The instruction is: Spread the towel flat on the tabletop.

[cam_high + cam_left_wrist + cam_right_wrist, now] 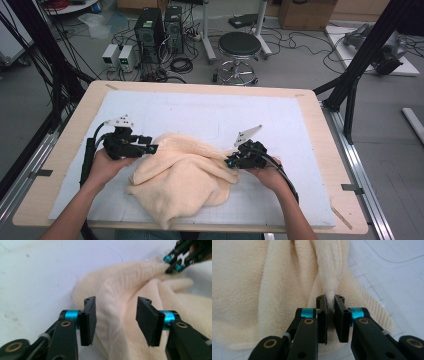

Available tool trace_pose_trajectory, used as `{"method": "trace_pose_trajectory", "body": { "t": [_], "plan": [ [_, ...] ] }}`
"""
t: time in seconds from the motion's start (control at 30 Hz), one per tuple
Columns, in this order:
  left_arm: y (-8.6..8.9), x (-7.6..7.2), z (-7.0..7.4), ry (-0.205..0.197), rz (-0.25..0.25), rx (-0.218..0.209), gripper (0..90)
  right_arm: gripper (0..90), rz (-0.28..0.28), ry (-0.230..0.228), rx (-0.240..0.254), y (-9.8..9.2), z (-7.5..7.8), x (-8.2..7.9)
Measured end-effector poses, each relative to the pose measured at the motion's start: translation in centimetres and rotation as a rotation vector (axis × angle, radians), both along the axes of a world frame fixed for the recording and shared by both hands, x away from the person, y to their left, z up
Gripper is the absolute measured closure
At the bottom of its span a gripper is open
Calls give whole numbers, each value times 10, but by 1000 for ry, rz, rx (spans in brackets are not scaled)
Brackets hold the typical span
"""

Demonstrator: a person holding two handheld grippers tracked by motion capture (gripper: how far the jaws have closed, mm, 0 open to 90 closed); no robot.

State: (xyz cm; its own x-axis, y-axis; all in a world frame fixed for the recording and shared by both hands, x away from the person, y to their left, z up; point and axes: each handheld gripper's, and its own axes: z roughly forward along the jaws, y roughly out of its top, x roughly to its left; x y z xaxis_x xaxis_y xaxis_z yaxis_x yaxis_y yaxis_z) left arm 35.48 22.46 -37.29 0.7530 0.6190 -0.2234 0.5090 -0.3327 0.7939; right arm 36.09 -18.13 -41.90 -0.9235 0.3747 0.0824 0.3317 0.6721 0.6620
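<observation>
A cream towel [180, 175] lies crumpled on the white mat [210, 112] near the table's front. My left gripper [152, 148] is at the towel's left edge. In the left gripper view its jaws stand open [116, 300] with a ridge of towel [117, 282] between them, the pads not pressing on it. My right gripper [229, 162] is at the towel's right side. In the right gripper view it is shut [330, 298] on a raised fold of the towel [242, 290]. The left gripper view also shows the right gripper [172, 261] far off, pinching that fold.
The mat covers most of a wooden table [75, 125], with bare mat behind and to the right of the towel. Beyond the table's far edge stand a black stool [240, 47], computer towers [150, 25] and loose cables on the floor.
</observation>
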Motion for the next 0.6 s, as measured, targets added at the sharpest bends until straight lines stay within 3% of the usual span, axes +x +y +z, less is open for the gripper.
{"method": "trace_pose_trajectory", "body": {
  "t": [0.07, 0.2, 0.23, 0.27, 0.33, 0.43, 0.6],
  "plan": [
    [-5, 9, 2, 6, 3, 8, 458, 831, 13, 1, 7, 0, 1, -1],
    [-20, 23, -13, 57, -19, 92, 417, 832, 26, -3, 14, 0, 3, -3],
    [-23, 25, -18, 74, -36, 116, 442, 834, 21, -6, 13, -1, 4, -4],
    [-26, 25, -21, 77, -56, 144, 537, 836, 20, -6, 19, -2, 4, -4],
    [-31, 23, -23, 42, -55, 191, 734, 841, 9, -9, 31, -5, 7, -4],
    [-28, 22, -16, 34, -41, 131, 820, 845, -17, -19, 68, -12, 17, -2],
    [-23, 13, 2, -15, -16, 84, 833, 847, -32, -89, 97, -12, 56, 2]
  ]
}}
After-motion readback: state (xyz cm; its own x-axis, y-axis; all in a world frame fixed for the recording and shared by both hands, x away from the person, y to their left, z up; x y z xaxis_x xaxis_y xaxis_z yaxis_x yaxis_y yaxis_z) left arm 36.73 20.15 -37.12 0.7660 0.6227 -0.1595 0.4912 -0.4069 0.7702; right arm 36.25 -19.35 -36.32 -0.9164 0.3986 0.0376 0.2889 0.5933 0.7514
